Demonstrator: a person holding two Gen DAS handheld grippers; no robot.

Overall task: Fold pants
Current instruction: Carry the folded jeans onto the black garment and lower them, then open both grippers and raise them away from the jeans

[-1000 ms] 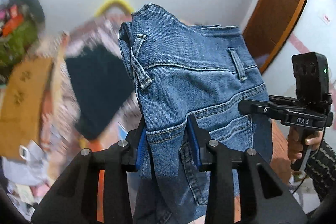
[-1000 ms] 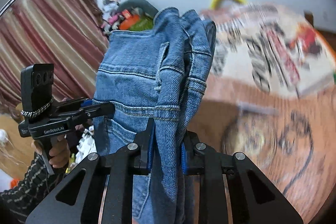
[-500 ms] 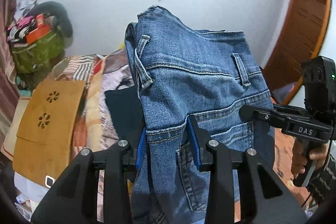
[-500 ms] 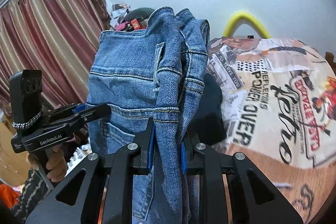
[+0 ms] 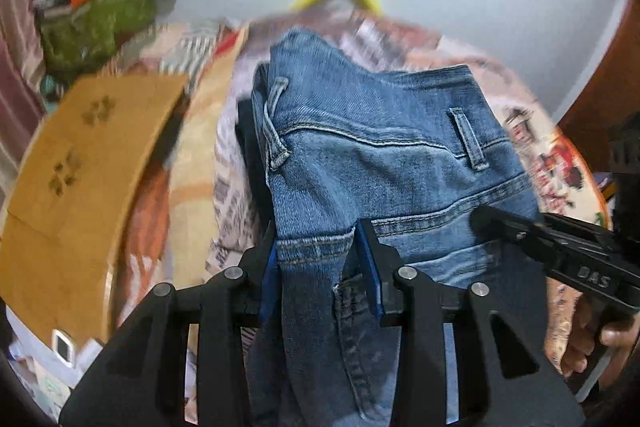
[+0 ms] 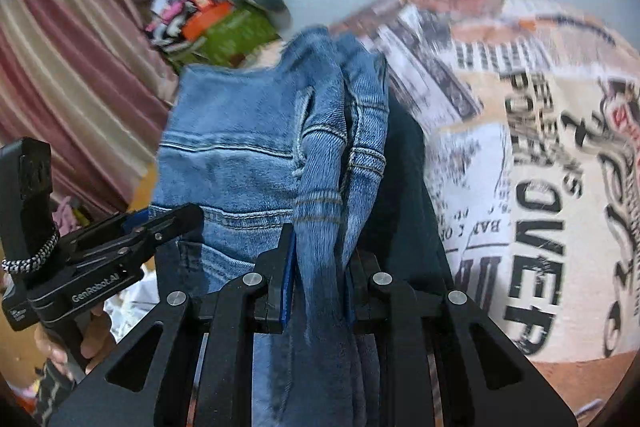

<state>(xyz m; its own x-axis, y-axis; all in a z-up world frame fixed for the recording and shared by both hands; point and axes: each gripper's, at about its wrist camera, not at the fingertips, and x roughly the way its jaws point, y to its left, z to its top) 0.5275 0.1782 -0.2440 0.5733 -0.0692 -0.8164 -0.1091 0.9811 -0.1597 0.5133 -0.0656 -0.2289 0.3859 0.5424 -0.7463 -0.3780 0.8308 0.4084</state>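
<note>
A pair of blue denim jeans point(image 5: 384, 163) hangs folded between my two grippers, held in the air with the waistband up. My left gripper point(image 5: 320, 267) is shut on the jeans near a back pocket seam. My right gripper point(image 6: 318, 267) is shut on the bunched side edge of the jeans point(image 6: 248, 155). The right gripper also shows at the right of the left wrist view point(image 5: 500, 223), and the left gripper at the left of the right wrist view point(image 6: 168, 223). The legs hang below, out of sight.
A bed with a newspaper-print cover point(image 6: 520, 155) lies below and beyond the jeans, with a dark folded garment point(image 6: 400, 195) on it. A brown cardboard piece point(image 5: 80, 163) lies to the left, a cluttered green bag point(image 5: 96, 15) stands behind, and a door point(image 5: 600, 75) is at right.
Both grippers have tilted downward with the jeans toward the bed; the wall and screen have left the view. The grips are unchanged.
</note>
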